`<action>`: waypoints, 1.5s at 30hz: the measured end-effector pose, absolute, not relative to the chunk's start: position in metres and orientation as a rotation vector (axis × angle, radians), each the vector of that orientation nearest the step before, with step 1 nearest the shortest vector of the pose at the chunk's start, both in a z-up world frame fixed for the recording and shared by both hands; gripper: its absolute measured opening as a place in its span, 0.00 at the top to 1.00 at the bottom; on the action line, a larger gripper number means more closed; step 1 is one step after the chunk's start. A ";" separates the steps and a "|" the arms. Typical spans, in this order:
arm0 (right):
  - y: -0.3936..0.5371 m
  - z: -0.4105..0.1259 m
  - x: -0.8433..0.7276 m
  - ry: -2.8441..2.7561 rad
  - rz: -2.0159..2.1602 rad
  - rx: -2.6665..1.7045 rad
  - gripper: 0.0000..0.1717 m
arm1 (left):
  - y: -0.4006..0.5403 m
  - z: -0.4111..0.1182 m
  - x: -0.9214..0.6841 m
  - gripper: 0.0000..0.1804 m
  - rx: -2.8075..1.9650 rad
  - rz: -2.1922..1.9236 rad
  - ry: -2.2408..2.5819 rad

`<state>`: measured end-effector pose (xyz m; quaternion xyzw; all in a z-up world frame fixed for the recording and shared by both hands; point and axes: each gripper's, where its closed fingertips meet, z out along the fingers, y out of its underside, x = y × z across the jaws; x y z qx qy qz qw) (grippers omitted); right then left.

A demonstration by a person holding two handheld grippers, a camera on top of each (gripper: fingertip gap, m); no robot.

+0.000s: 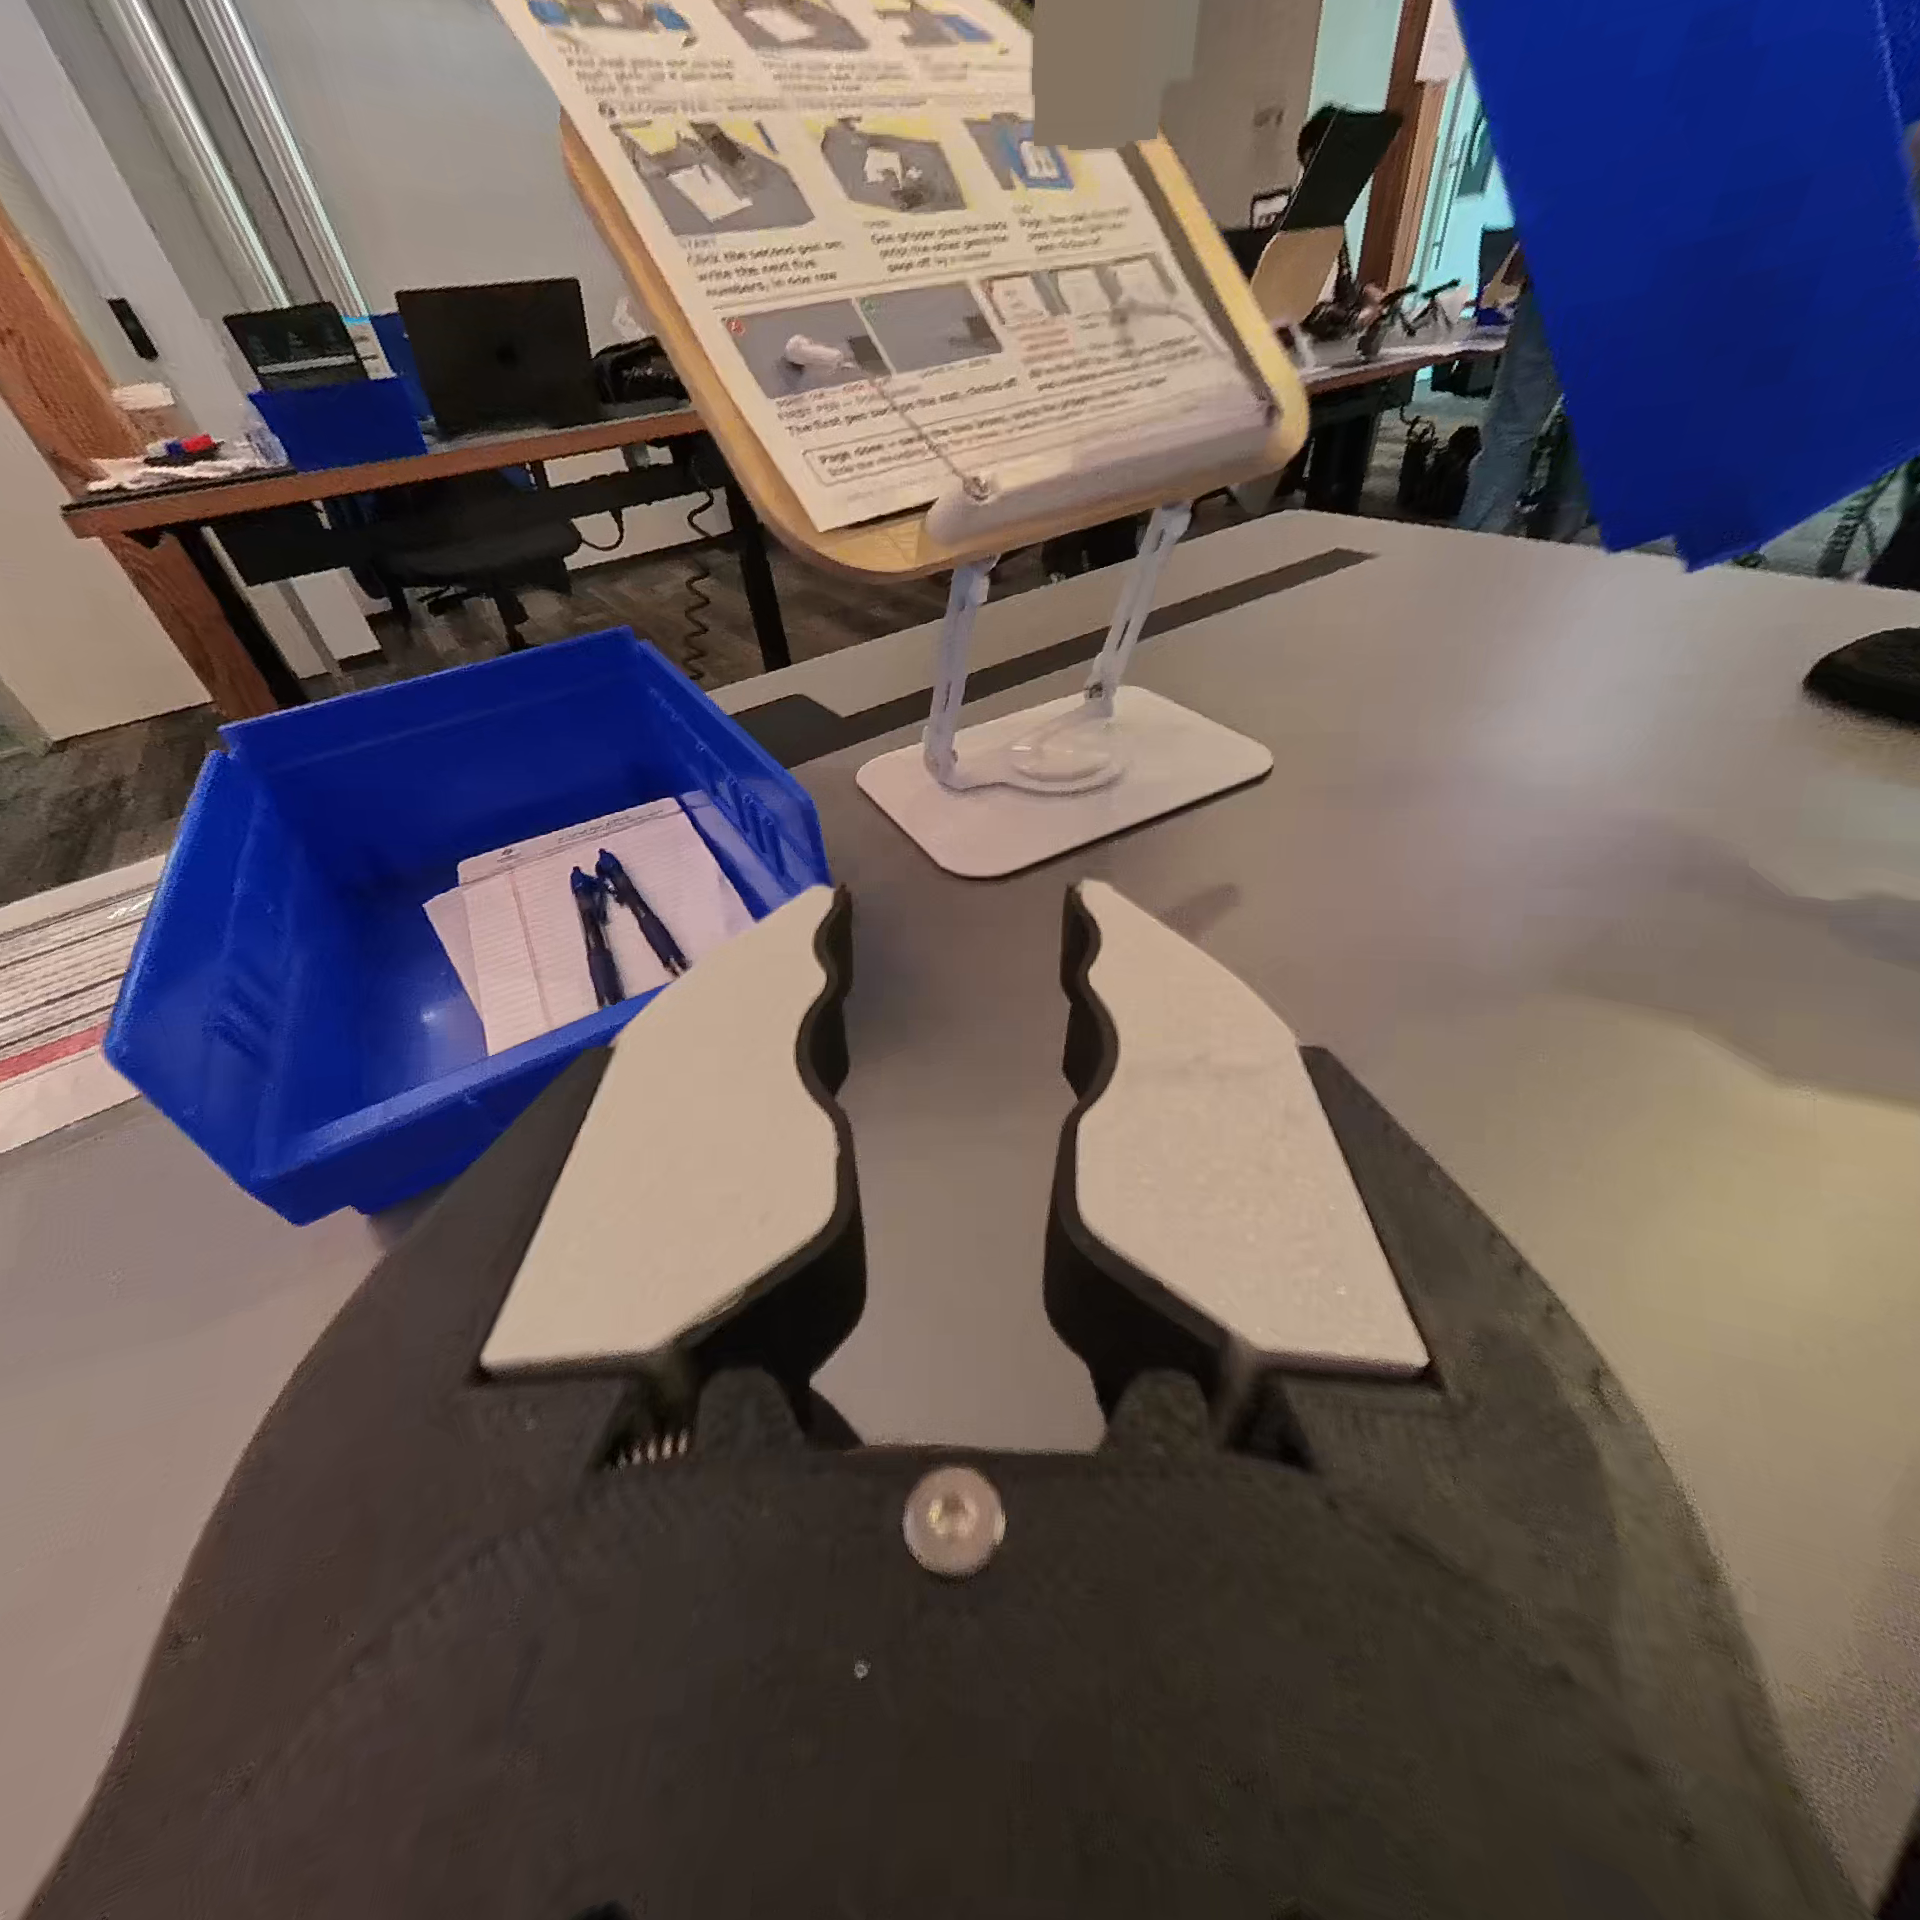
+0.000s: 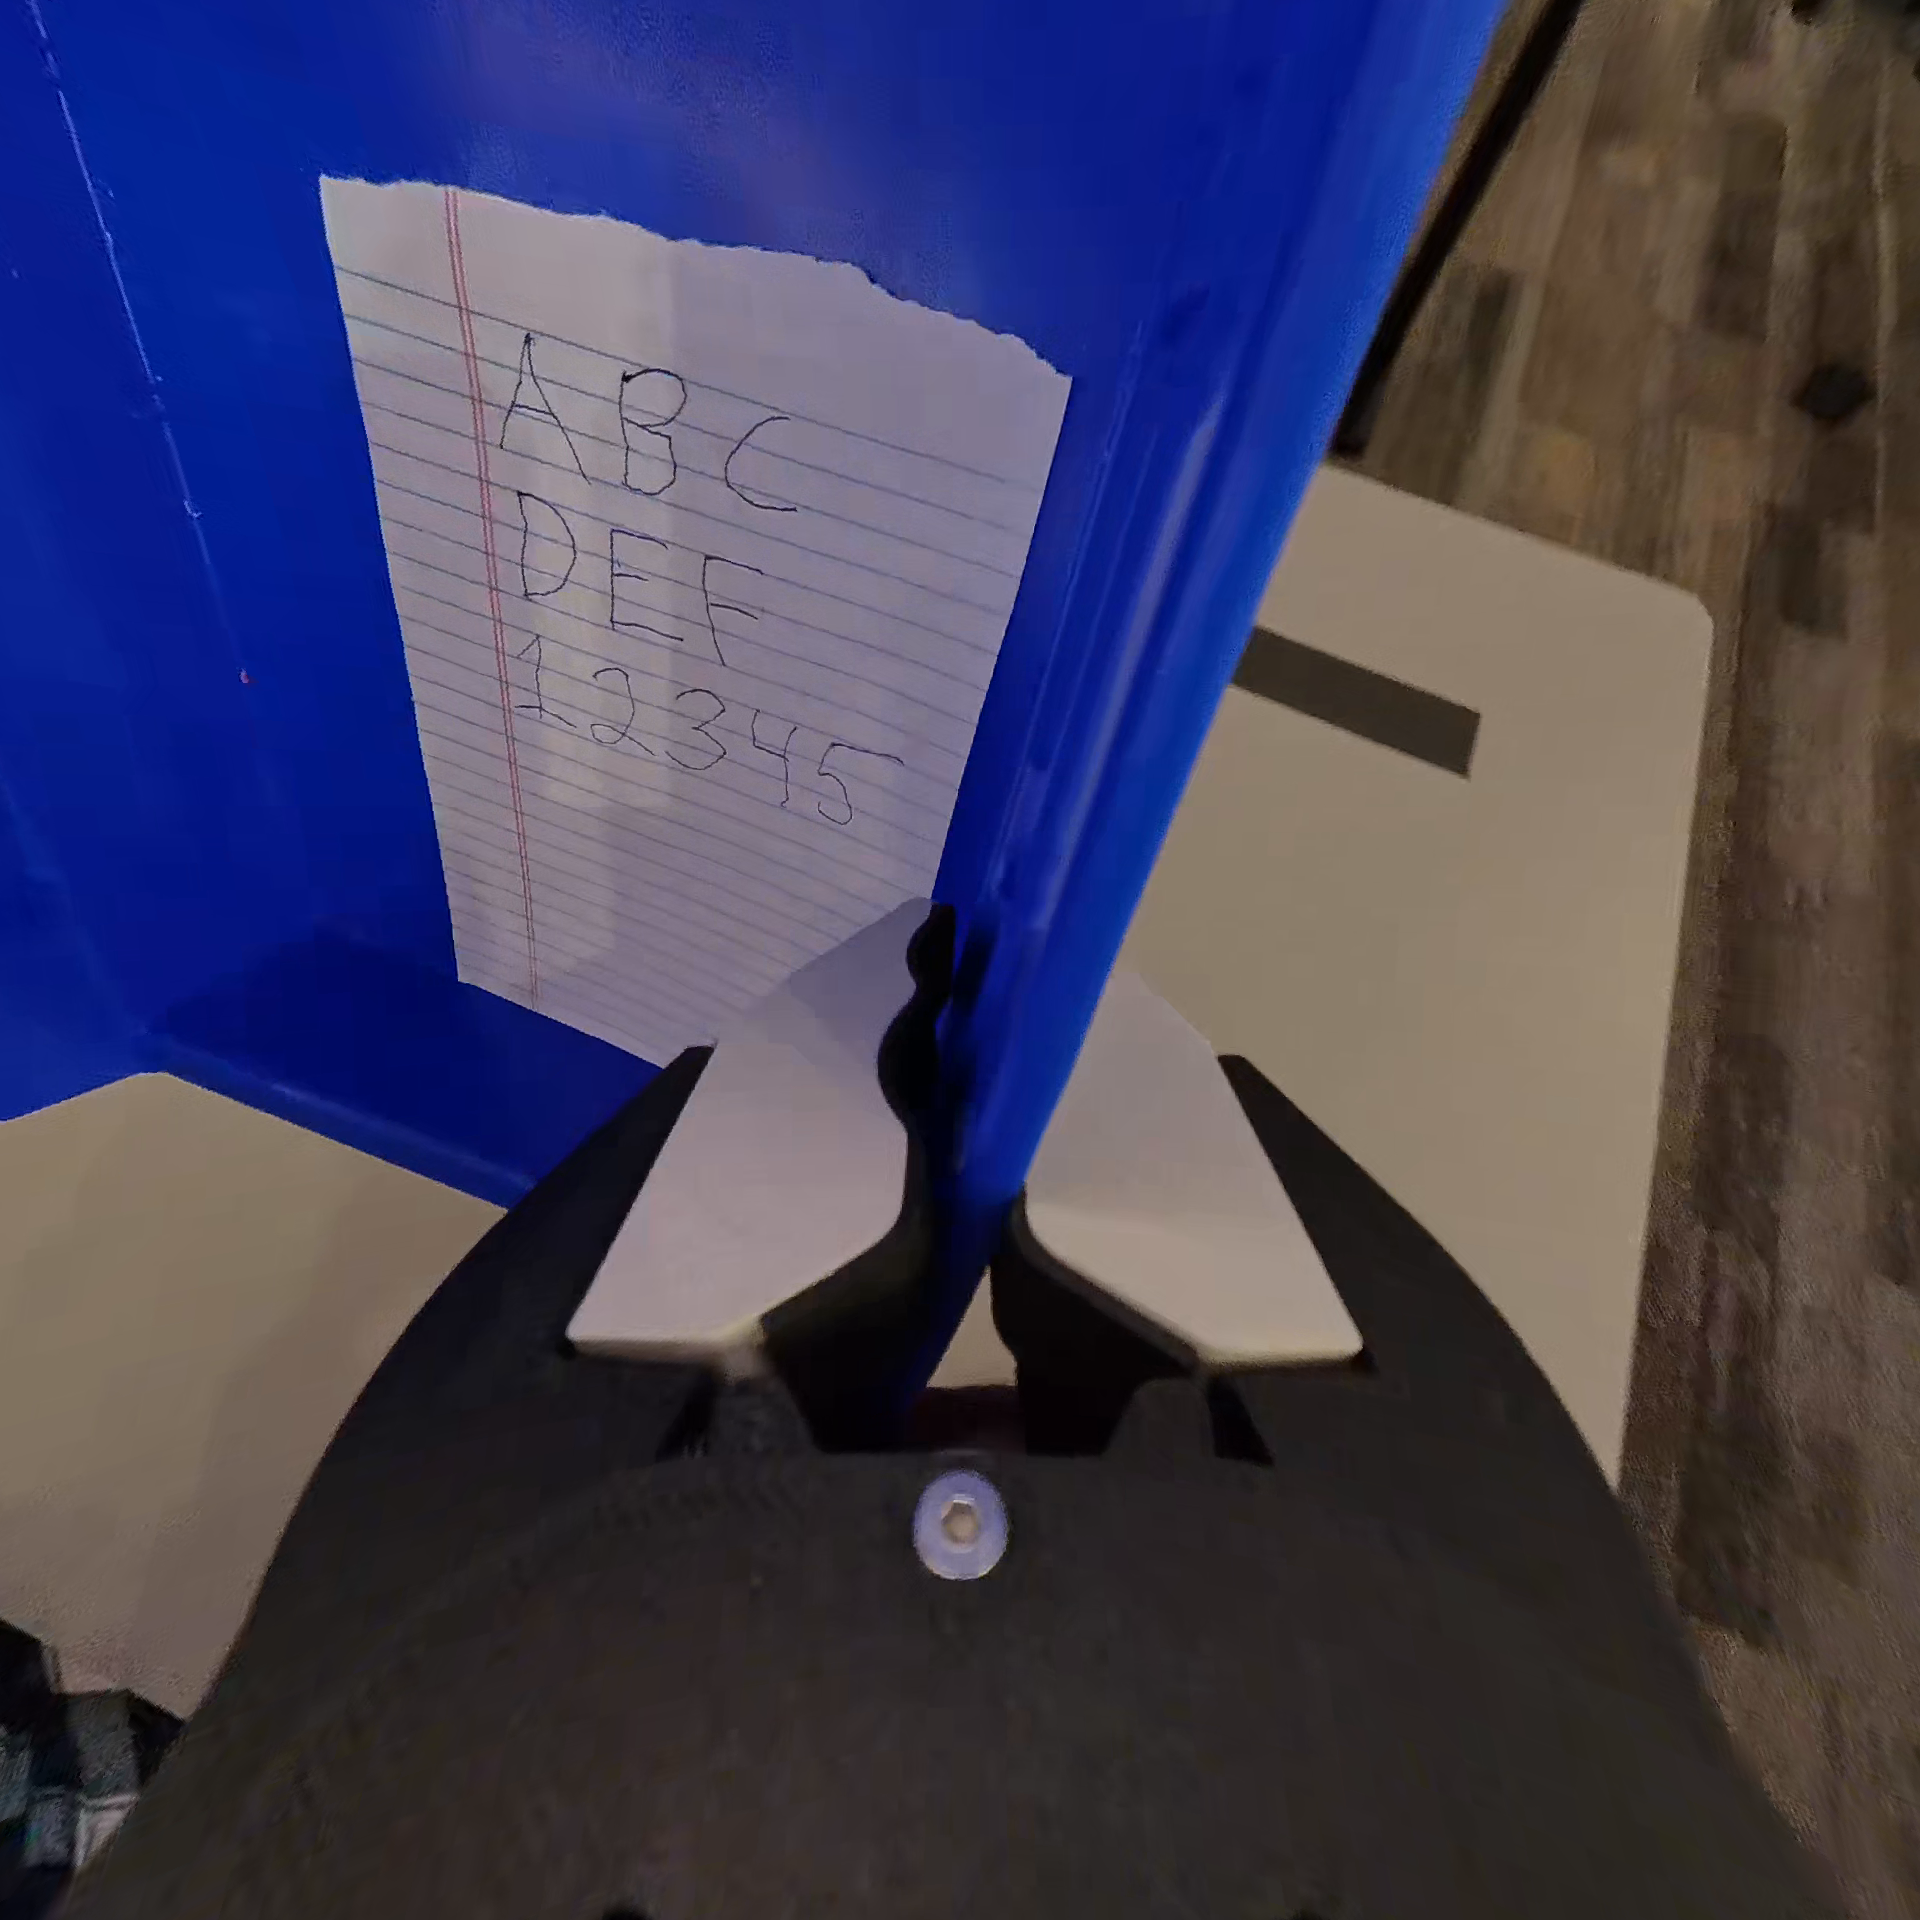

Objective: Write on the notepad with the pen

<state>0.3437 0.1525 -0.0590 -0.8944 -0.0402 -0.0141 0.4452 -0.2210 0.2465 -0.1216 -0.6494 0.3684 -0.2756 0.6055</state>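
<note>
a grey table (image 1: pixel 1455 779) fills the foreground; behind it stand wood-edged desks (image 1: pixel 416 478) with laptops (image 1: pixel 499 353), over dark wood-look flooring (image 2: pixel 1766 416).

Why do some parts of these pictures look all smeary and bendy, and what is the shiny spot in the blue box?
Left wrist view: the instruction sheet and the table's right side are motion-blurred; the wide lens bends straight edges; a small glare spot shines on the blue bin's floor. Right wrist view: the torn lined page is sharp, the wood floor smeared.
</note>
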 end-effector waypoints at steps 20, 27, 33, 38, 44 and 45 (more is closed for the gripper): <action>0.211 -0.202 0.453 0.049 0.132 -2.774 0.96 | 0.310 -0.155 -0.219 0.78 -1.687 -0.537 0.845; 0.226 -0.225 0.461 0.090 0.228 -2.902 0.96 | 0.315 -0.163 -0.224 0.78 -1.711 -0.540 0.851; 0.231 -0.239 0.474 0.116 0.261 -2.990 0.96 | 0.319 -0.168 -0.232 0.78 -1.735 -0.530 0.848; 0.240 -0.244 0.478 0.094 0.251 -3.038 0.96 | 0.325 -0.167 -0.236 0.78 -1.746 -0.505 0.846; 0.247 -0.245 0.480 0.121 0.296 -3.032 0.93 | 0.329 -0.165 -0.234 0.78 -1.759 -0.506 0.860; 0.248 -0.242 0.482 0.136 0.285 -3.016 0.86 | 0.329 -0.165 -0.234 0.78 -1.761 -0.504 0.865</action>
